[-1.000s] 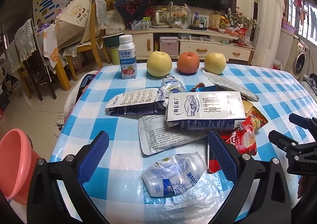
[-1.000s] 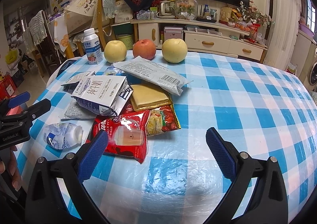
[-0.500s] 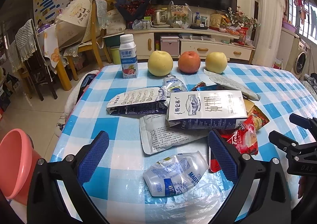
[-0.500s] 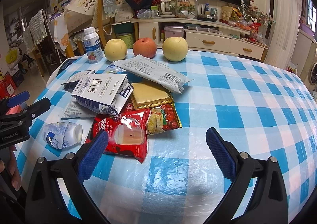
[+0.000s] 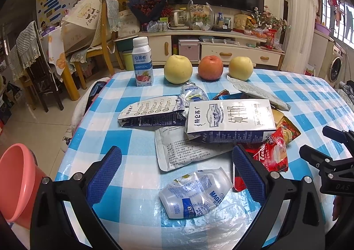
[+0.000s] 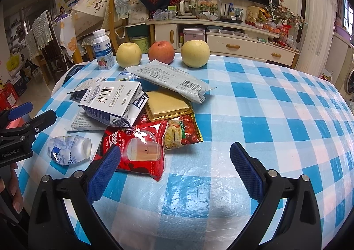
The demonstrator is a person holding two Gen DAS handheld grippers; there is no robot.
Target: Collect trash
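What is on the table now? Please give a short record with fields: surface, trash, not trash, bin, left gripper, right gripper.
surface: table with blue checked cloth
trash: crushed plastic bottle, milk carton, red sachet, flattened carton, several wrappers
not trash: three fruits, upright yogurt bottle
bin: pink bucket, beside the table, low left
left gripper: jaws open, crushed bottle between them, untouched
right gripper: jaws open, holding nothing

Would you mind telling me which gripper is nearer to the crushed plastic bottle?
Left. The left gripper is open with the crushed bottle right between its fingers, while the right gripper is off to the bottle's right, over the red packet.
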